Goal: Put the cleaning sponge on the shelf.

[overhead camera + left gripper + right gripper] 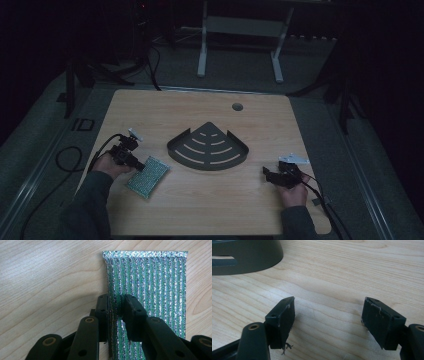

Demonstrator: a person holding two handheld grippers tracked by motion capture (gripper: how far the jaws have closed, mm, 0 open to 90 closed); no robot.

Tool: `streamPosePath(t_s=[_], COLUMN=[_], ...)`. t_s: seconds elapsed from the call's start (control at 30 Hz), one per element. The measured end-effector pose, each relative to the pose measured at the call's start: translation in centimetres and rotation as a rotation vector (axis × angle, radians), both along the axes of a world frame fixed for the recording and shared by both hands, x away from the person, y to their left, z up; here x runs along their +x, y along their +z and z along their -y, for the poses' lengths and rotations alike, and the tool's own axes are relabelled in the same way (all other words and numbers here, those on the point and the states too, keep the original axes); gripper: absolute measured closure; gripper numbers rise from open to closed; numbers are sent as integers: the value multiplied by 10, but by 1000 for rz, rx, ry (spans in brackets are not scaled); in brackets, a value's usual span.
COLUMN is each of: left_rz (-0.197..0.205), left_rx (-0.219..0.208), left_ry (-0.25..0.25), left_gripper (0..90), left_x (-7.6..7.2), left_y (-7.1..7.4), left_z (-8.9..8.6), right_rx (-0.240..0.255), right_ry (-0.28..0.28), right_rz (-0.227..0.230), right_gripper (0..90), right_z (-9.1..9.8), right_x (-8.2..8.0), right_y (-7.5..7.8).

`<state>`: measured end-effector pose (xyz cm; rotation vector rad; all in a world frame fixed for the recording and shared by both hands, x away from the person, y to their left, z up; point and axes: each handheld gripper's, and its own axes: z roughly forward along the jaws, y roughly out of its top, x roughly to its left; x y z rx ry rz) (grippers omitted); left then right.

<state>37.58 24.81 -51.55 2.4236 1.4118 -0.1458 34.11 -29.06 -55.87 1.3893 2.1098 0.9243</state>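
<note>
Dim light lay over the wooden desk (200, 200), where the left gripper (116, 305) had its jaws pinched on one edge of the green-and-silver scouring pad (150, 285) lying flat near the front left. The grasp looked freshly made, so the next move probably called for lifting the pad toward the dark corner rack (210, 147) at mid-desk, clearing its raised rim. Well apart, the right gripper (328, 322) rested with jaws wide and nothing between them.
</note>
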Motion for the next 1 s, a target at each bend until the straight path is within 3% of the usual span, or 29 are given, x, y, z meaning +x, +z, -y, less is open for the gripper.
streamPosePath(t_s=[0.17, 0.33, 0.5, 0.73, 1.0], left_rz=[-23, -26, -58, -64, -66], left_rx=[-15, -4, -7, 35, 35], left_ry=[14, 12, 19, -11, -39], left_gripper=[758, 787, 809, 889, 899], left_x=[2, 2, 5, 7, 7], left_y=[-2, -1, -1, 2, 5], left_z=[-1, 2, 2, 7, 8], right_rx=[0, 0, 0, 0, 0], right_ry=[0, 0, 0, 0, 0], right_rz=[0, 0, 0, 1, 1], right_gripper=[262, 262, 262, 262, 262], right_z=[0, 0, 0, 0, 0], right_x=[0, 0, 0, 0, 0], right_y=[0, 0, 0, 0, 0])
